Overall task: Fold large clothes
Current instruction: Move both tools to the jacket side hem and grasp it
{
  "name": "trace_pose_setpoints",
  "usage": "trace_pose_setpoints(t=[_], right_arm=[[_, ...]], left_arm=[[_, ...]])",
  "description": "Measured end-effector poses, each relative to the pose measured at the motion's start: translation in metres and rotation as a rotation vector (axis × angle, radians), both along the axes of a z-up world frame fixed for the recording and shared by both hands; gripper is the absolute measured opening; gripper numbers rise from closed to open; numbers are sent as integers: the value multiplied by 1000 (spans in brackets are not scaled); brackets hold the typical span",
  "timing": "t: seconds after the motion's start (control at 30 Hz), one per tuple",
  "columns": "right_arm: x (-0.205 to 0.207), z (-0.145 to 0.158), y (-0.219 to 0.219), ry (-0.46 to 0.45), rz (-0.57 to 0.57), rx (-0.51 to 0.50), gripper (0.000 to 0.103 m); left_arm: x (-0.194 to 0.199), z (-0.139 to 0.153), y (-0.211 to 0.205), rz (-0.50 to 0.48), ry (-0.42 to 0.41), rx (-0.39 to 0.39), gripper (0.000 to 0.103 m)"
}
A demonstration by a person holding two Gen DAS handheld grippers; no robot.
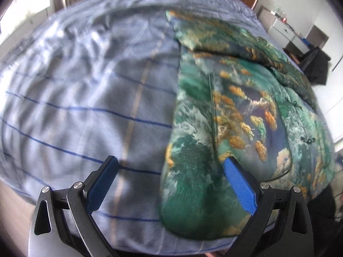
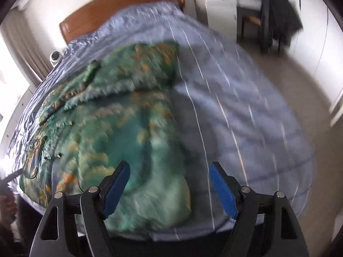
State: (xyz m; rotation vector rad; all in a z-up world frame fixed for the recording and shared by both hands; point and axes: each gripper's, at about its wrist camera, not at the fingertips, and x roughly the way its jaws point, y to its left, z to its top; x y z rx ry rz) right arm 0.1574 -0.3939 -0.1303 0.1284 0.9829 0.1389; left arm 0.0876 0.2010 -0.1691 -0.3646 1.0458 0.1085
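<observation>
A large green garment (image 1: 235, 115) printed with orange and teal patterns lies spread on a bed, with a folded part across its far end. In the left wrist view it fills the right half, and my left gripper (image 1: 170, 162) hangs open above its near left edge, nothing between the blue pads. The right wrist view is blurred. It shows the same garment (image 2: 120, 128) at centre left, and my right gripper (image 2: 169, 167) is open above its near right edge, holding nothing.
The bed carries a light blue checked cover (image 1: 85, 90) and has a brown headboard (image 2: 120, 6). A white cabinet (image 2: 220, 6) and a dark chair draped with dark cloth (image 2: 278, 19) stand beyond the bed. Pale floor (image 2: 300, 81) lies to the right. A small white camera (image 2: 55, 57) sits by the bed.
</observation>
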Motion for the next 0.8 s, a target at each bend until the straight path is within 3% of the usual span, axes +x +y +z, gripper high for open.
trace_pose_setpoints(t=[0.07, 0.23, 0.27, 0.3, 0.33, 0.37, 0.4, 0.43, 0.5, 0.6, 0.8], right_arm=[[1, -15, -5, 39, 10, 33, 78], [9, -46, 1, 109, 80, 142, 78], [9, -49, 3, 118, 99, 161, 79], [11, -52, 8, 136, 115, 163, 78], [13, -53, 14, 151, 122, 139, 78], [14, -52, 18, 159, 130, 117, 73], [15, -50, 21, 166, 139, 107, 61], [14, -48, 24, 170, 149, 108, 54], [13, -42, 27, 161, 163, 111, 31], [10, -29, 35, 128, 186, 91, 21], [8, 0, 41, 72, 192, 113, 16]], left_arm=[[6, -7, -3, -22, 1, -56, 100], [16, -7, -28, -122, -1, -52, 99], [16, -7, -32, -138, 4, -56, 96], [16, -7, -37, -161, 12, -55, 82], [16, -5, -41, -179, 21, -54, 76], [16, -4, -43, -192, 26, -51, 63], [15, 1, -46, -207, 27, -38, 48], [14, 5, -47, -215, 28, -34, 40], [14, 12, -46, -225, 23, -65, 23], [13, 22, -47, -219, 18, -64, 19], [3, 43, -50, -208, -21, -46, 17]])
